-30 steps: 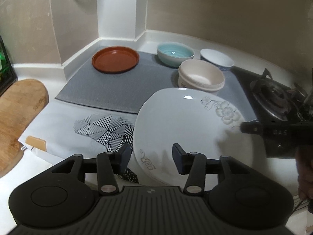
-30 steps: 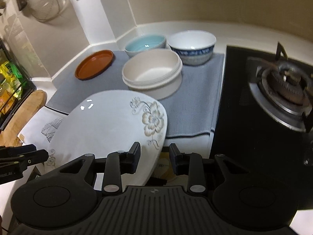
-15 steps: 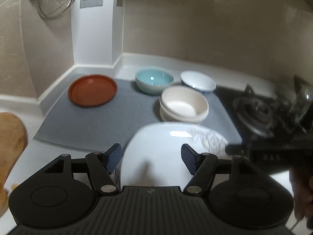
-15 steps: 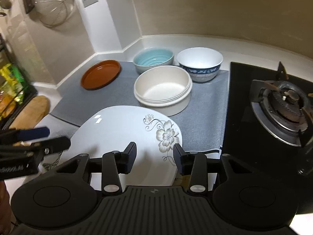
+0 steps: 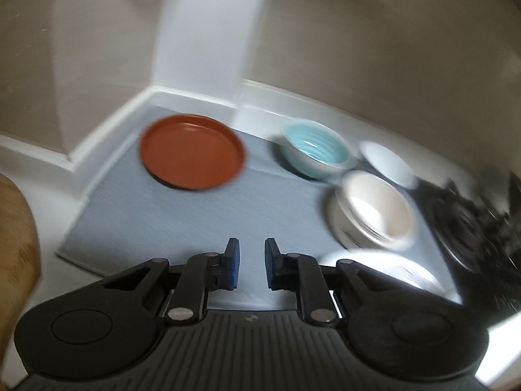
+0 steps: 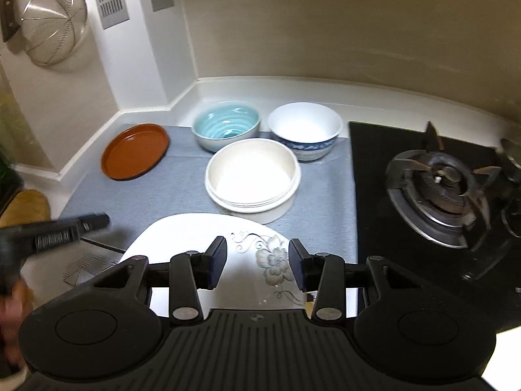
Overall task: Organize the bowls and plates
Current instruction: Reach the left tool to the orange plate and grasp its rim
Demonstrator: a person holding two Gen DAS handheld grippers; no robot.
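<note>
Right gripper [image 6: 257, 265] hangs half-open over the near floral white plate [image 6: 195, 238], gripping nothing. Left gripper [image 5: 250, 262] is closing on empty air above the grey mat [image 5: 156, 221]. Looks like a between-grabs moment. Further back sit the cream bowl [image 6: 252, 176], brown plate [image 6: 135, 150], teal bowl [image 6: 226, 123] and blue-patterned bowl [image 6: 306, 130]. Next up, probably: reopen and grab a rim.
</note>
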